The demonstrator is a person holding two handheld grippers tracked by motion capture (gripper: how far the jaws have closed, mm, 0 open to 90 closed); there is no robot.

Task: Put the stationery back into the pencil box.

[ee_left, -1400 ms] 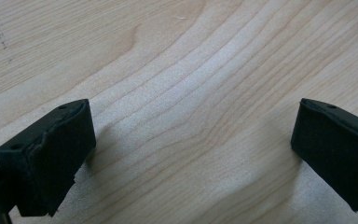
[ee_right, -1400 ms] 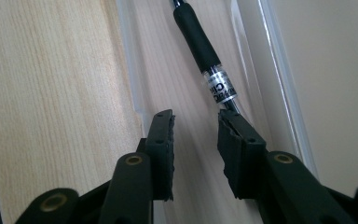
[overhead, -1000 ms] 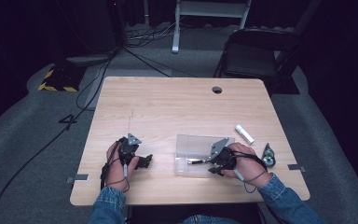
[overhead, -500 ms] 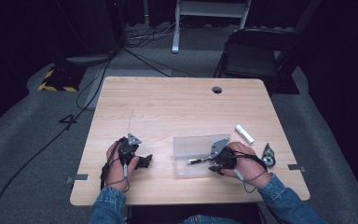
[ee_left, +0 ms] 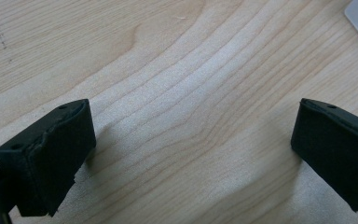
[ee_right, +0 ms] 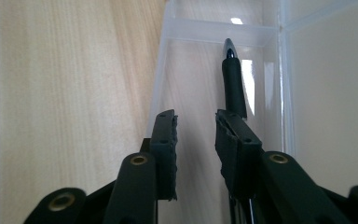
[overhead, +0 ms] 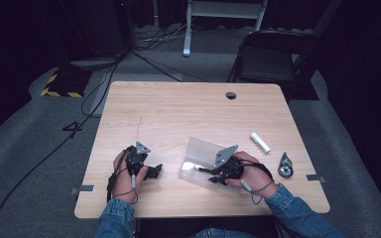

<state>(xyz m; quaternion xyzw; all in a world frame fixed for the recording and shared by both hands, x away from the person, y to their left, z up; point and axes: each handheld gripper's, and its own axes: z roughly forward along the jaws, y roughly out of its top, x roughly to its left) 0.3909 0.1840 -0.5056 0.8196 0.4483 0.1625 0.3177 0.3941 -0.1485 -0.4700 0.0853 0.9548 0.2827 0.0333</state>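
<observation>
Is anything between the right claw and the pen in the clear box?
Nothing visible. The right claw, its jaws just closing with nothing between them, is inside the clear box; the pen lies by one jaw, outside the gap.

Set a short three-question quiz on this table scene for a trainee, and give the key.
1. True or false: the left gripper is clamped on a thing.
2. Where does the slim black pen lie? A: inside the clear plastic box. B: on the grey floor. C: on the folding chair.
3. Name the two things on the light wooden table to the right of that box.

Key
1. False: its jaws stand wide open over bare wood.
2. A. The right gripper has just been closing its jaws, with nothing between them; the pen is beside one jaw.
3. A short white cylinder and a small black-and-green gadget.
</observation>
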